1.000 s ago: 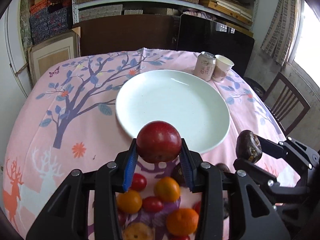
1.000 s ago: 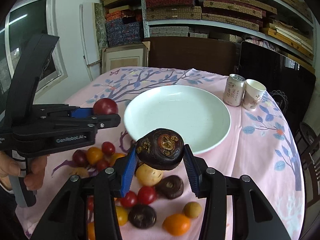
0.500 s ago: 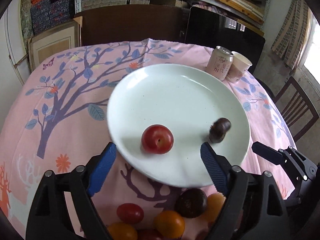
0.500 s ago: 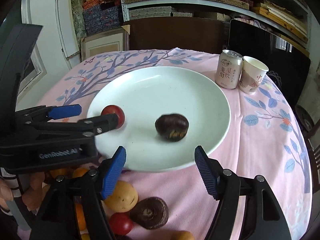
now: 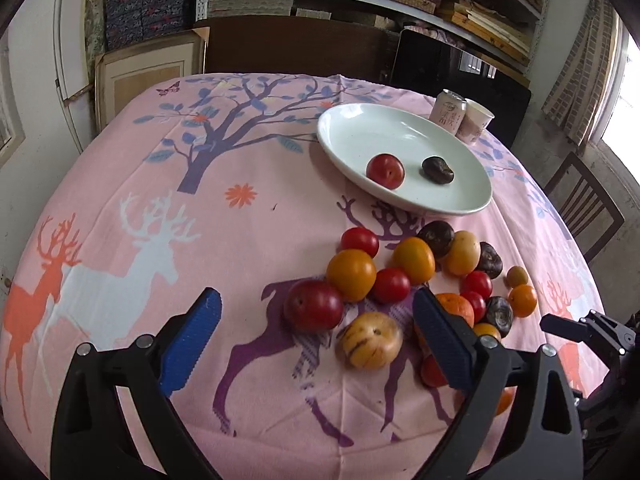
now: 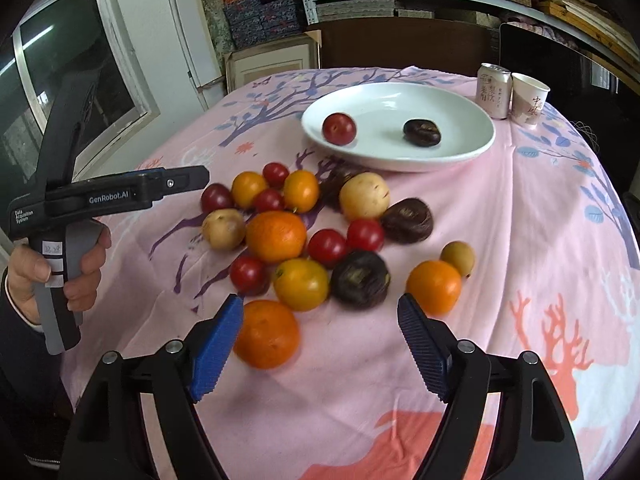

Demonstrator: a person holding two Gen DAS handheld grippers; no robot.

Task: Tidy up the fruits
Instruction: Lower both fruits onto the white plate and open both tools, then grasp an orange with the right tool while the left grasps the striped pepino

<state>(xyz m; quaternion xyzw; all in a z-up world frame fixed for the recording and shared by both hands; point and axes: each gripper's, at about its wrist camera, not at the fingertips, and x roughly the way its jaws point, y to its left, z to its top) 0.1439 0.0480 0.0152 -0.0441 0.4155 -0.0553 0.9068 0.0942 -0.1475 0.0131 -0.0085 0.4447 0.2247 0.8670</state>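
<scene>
**Two fruits on the plate, both tongs empty and wide**

The left tongs (image 5: 316, 338) are seen spread wide with nothing gripped; their jaws have just been opening. A red plum (image 5: 313, 305) and a striped yellow fruit (image 5: 369, 340) lie on the cloth between the blue pads (image 5: 190, 338), untouched by them. The right tongs (image 6: 320, 346) are likewise parted and empty, their jaws also having just been opening — an orange (image 6: 267, 333) lies just beside the left pad, though contact cannot be told.

On the white plate (image 6: 472, 144) a red plum (image 6: 339, 128) and a dark brown fruit (image 6: 421, 132) are set apart from each other. The remaining fruits (image 6: 320, 232) — cherry tomatoes, oranges, yellow and dark ones — are heaped on the pink tablecloth (image 5: 120, 184) of the desk, near the plate's front rim. The cloth is printed with deer and a tree.

Behind the plate a drinks can (image 6: 494, 90) and a paper cup (image 6: 529, 99) are stood touching; Chinese characters are printed on both, too small to be read with certainty. In the right wrist view the body of the left tongs is marked "GenRobot.AI" and "Data Acquisition System", and its handle is held by a hand (image 6: 56, 268).
</scene>
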